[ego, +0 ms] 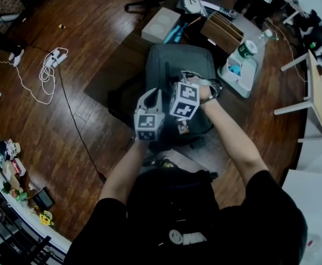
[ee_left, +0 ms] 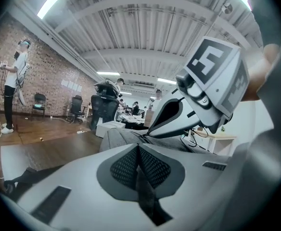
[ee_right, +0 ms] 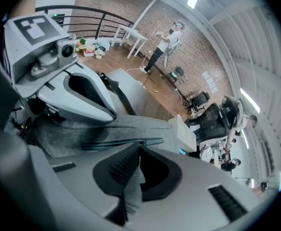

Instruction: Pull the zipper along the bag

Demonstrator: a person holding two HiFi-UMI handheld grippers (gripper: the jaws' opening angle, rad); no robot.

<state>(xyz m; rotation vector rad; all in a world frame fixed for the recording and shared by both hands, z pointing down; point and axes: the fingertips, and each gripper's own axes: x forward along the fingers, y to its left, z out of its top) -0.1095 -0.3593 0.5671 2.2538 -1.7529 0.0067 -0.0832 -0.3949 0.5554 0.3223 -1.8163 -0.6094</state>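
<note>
A grey fabric bag [ego: 178,70] lies flat on a dark table [ego: 117,76]. Both grippers hover over its near end, side by side. My left gripper [ego: 151,95] is shut, and a thin dark strip [ee_left: 145,196], seemingly the zipper pull, runs out between its pads [ee_left: 126,165]. My right gripper [ego: 187,80] is shut on a fold of the bag's grey fabric [ee_right: 131,184]. The dark teal zipper line [ee_right: 123,142] runs across the bag just beyond the right jaws. Each gripper view shows the other gripper close by, above the bag [ee_left: 121,138].
On the far side of the table stand a pale box [ego: 161,24], a wooden organiser [ego: 221,31] and a white tray [ego: 250,70] with a green cup [ego: 247,48]. A power strip and cable [ego: 53,59] lie on the wooden floor. A person [ee_left: 14,85] stands far left.
</note>
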